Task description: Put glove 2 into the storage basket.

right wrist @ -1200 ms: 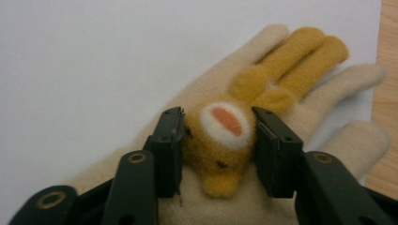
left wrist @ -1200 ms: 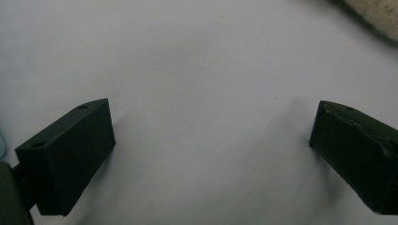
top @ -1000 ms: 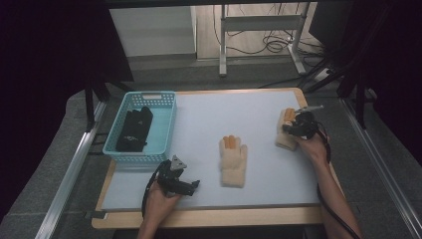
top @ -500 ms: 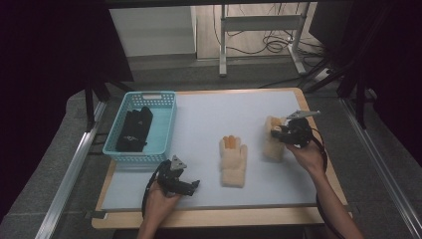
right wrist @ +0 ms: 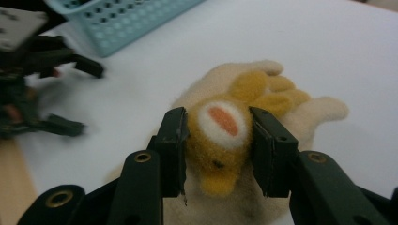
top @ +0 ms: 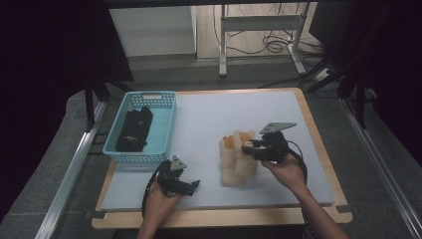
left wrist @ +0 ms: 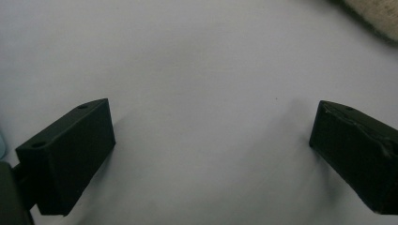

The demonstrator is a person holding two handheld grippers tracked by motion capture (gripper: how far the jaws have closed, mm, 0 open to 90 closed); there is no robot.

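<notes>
Right gripper [right wrist: 219, 150]: jaws clamped on plush glove [right wrist: 220, 136], directly above its mate [top: 231, 162]; left gripper [top: 186, 185] jaws apart, farther off.

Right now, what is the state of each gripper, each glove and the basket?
left gripper: open, holding nothing, low over the white table.
right gripper: shut on the yellow glove.
yellow glove: held, lying on the cream glove.
cream glove: flat on the table.
blue basket: upright, black gloves inside.
</notes>
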